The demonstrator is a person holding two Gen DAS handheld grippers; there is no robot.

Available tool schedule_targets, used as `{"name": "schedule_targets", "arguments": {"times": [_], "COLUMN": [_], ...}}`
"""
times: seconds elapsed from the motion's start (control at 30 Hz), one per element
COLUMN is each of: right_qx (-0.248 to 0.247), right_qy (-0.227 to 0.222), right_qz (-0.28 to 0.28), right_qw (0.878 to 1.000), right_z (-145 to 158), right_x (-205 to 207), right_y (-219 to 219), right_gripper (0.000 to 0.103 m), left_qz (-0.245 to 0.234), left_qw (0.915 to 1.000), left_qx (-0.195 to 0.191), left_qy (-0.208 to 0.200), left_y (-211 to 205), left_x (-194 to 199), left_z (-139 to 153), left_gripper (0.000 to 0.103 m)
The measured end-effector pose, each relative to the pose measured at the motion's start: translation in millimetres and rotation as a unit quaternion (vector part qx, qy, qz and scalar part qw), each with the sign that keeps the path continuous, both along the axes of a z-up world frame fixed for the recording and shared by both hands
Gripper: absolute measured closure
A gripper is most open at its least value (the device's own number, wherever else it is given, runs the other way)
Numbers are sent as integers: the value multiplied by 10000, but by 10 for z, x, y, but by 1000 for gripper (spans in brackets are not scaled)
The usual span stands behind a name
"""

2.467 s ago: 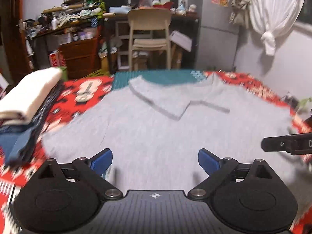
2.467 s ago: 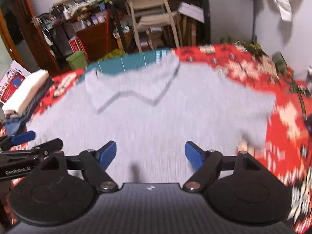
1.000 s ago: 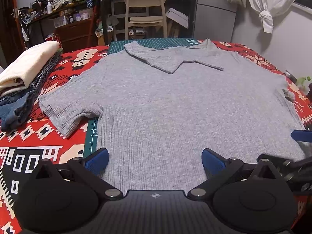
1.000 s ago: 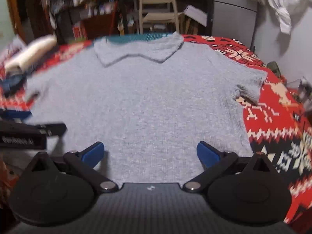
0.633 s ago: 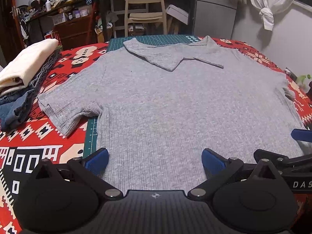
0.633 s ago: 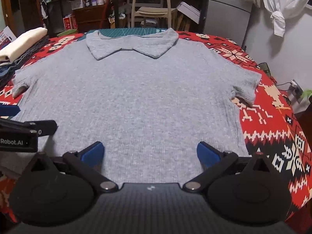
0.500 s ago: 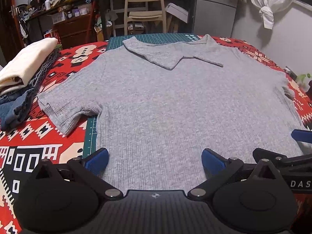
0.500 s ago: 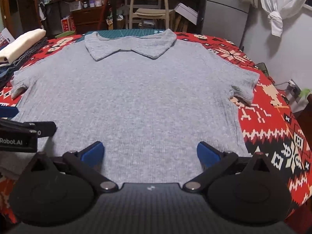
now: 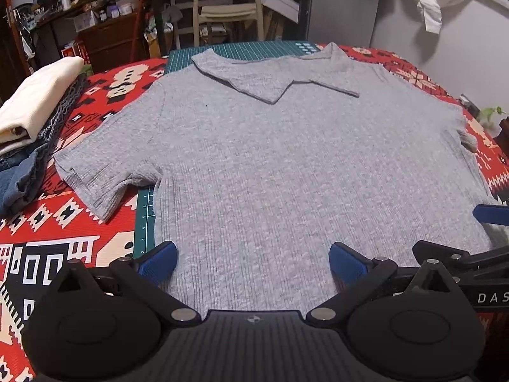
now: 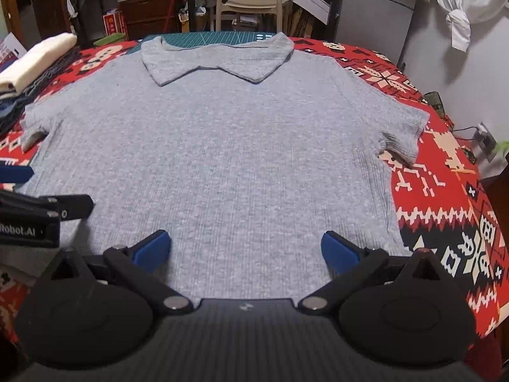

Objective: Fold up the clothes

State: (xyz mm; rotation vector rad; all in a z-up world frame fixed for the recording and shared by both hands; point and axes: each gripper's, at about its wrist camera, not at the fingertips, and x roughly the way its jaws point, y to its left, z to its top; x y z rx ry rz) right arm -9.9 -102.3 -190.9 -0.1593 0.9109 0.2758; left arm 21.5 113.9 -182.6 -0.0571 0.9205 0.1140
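A grey ribbed polo shirt (image 9: 270, 159) lies flat on the table, collar at the far side, both short sleeves spread out; it also fills the right wrist view (image 10: 222, 146). My left gripper (image 9: 253, 262) is open over the shirt's near hem at its left part. My right gripper (image 10: 243, 250) is open over the near hem toward the right. Neither holds anything. The right gripper's blue finger shows at the right edge of the left wrist view (image 9: 494, 215).
A red patterned cloth (image 10: 445, 172) covers the table, with a green cutting mat (image 9: 144, 222) under the shirt. A stack of folded clothes (image 9: 28, 121) sits at the left. A chair (image 9: 227, 6), shelves and clutter stand beyond the far edge.
Both grippers have settled low at the shirt's near hem after earlier motion blur. In the last half second almost nothing moved. Both stay open.
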Motion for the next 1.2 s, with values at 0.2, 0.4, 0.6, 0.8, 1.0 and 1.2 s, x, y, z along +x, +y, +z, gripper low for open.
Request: {"name": "schedule_targets", "arguments": {"times": [0.2,0.4,0.6,0.8,1.0,1.2], "right_qx": [20,131,616,754,599,582], "right_qy": [-114,-166,-539,-617,-355,-258], "right_qz": [78,152,197,-6,-233,-289], "right_qw": [9999,9997,9964,9952,9973,9975], "right_z": [-10,137,458,564,463,402], "right_x": [-32,-42,-124,-43,116,174], "right_y": [-15,-93,-210,-338,-437,-503], "right_gripper": [1,1,5,29,72,75], "left_qz": [-58,63,90,465,978,1156], "left_qw": [9999,9998,9982,9960,9898,9877], "left_qx": [5,-141,-513,-668,-976,-1042], "left_qy": [89,90,-299,-355,-361,-150], "left_y": [9,50,216,534,924,1079], "left_x": [23,10,-53,-46,-20,142], "left_z": [12,131,414,478,396,256], "left_gripper": [0,14,20,56,73,90]}}
